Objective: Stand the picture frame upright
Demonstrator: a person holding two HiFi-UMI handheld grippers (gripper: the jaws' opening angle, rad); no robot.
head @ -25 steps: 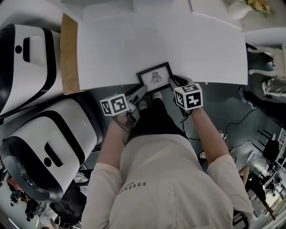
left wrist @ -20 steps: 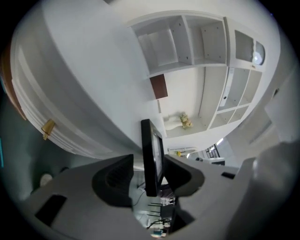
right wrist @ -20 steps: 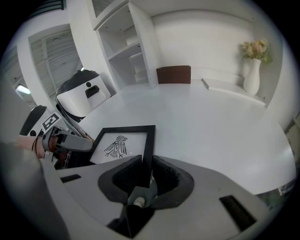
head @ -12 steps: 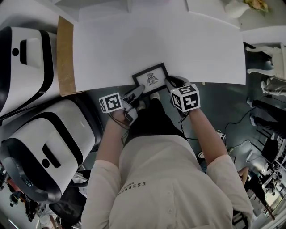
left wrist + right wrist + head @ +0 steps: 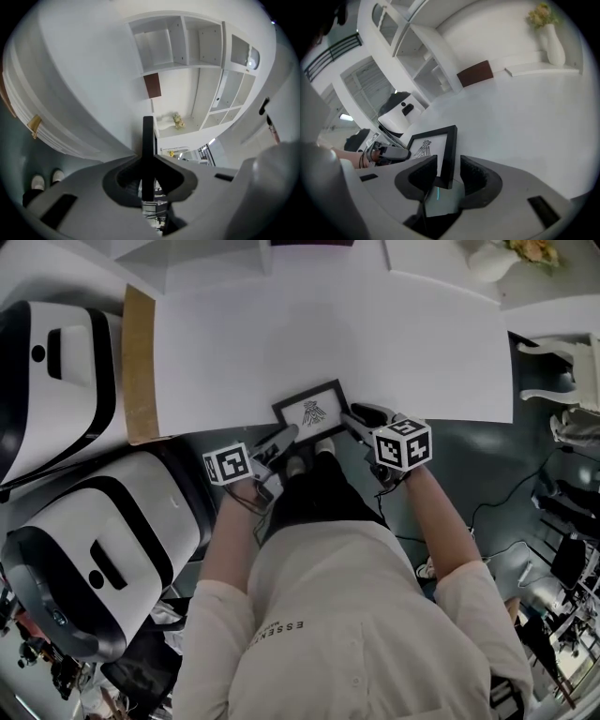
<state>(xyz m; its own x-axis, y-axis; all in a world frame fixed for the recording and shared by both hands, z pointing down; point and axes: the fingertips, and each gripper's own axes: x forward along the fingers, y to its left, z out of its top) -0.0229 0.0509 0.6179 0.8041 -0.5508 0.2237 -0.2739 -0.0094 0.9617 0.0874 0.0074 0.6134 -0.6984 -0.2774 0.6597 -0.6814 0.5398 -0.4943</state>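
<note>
A black picture frame (image 5: 310,411) with a small drawing sits at the near edge of the white table (image 5: 375,343), its top tipped up a little. My left gripper (image 5: 281,435) has just been closing and is shut on the frame's left edge (image 5: 148,140), which runs as a black bar between the pads. My right gripper (image 5: 352,418) is at the frame's right side. Its jaws have just been opening. The right edge (image 5: 449,150) stands between them with a gap on both sides.
Two large white machines with black bands (image 5: 84,549) stand left of the person. A brown strip (image 5: 139,362) lies along the table's left edge. A vase of flowers (image 5: 553,37) and a dark panel (image 5: 474,73) are at the far side, with white shelves (image 5: 187,42) behind.
In the head view the frame has slid a little to the left and turned slightly. Both grippers stayed at its sides, and the right one's marker cube has tilted.
</note>
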